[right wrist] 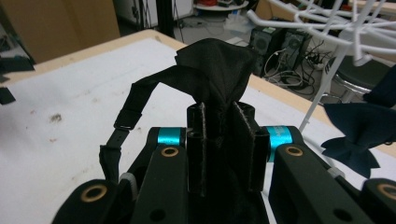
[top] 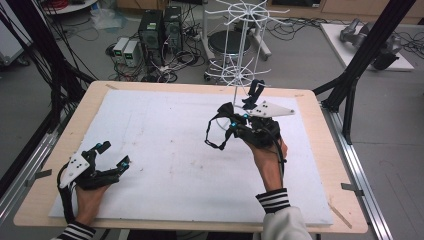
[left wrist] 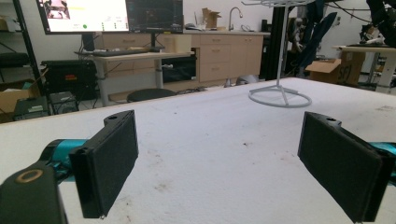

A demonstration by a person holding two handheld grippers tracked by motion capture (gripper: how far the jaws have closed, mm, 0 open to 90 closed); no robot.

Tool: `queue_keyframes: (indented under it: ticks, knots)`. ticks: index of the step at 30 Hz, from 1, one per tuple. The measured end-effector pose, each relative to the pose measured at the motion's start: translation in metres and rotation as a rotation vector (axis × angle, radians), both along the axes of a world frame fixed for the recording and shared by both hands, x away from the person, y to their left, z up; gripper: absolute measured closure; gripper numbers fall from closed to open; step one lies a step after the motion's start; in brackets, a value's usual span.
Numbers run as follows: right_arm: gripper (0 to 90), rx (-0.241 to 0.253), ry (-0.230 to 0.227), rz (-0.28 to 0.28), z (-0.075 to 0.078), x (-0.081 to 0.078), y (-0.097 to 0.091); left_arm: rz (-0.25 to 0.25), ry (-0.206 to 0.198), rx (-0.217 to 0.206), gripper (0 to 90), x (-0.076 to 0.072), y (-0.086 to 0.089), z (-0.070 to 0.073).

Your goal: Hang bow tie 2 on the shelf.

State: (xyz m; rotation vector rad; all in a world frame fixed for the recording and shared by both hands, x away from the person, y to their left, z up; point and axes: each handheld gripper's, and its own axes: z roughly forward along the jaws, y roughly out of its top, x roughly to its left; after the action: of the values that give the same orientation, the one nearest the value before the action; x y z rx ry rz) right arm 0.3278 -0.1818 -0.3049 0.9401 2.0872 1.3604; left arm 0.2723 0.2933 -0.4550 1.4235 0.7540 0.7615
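From the high view, the right gripper (top: 235, 122) is clamped on a black bow tie (top: 223, 111), its strap (top: 214, 134) hanging in a loop to the left; the white wire rack (top: 239, 47) stands just beyond, far side.

In the left gripper view, the left gripper (left wrist: 219, 163) rests with its jaws apart and nothing between them, far from the rack.

In the right gripper view, the bow tie pokes up between pressed pads (right wrist: 245, 140), with the rack's arms up to the right.

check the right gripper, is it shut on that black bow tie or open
Shut on it: in the right gripper view the right gripper pinches the black bow tie, whose strap hangs loose.
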Motion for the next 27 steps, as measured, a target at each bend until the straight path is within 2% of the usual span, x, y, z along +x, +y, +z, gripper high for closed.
queue_keyframes:
  ticks: [15,27]
  knots:
    - [76.2,0.039,-0.052,-0.061,0.018,0.000,-0.019,0.000,0.000,0.001,12.6,0.000,0.000,0.000]
    - [76.2,0.066,-0.083,-0.115,0.032,0.012,-0.036,0.001,-0.001,-0.001,12.6,0.000,0.000,0.000]
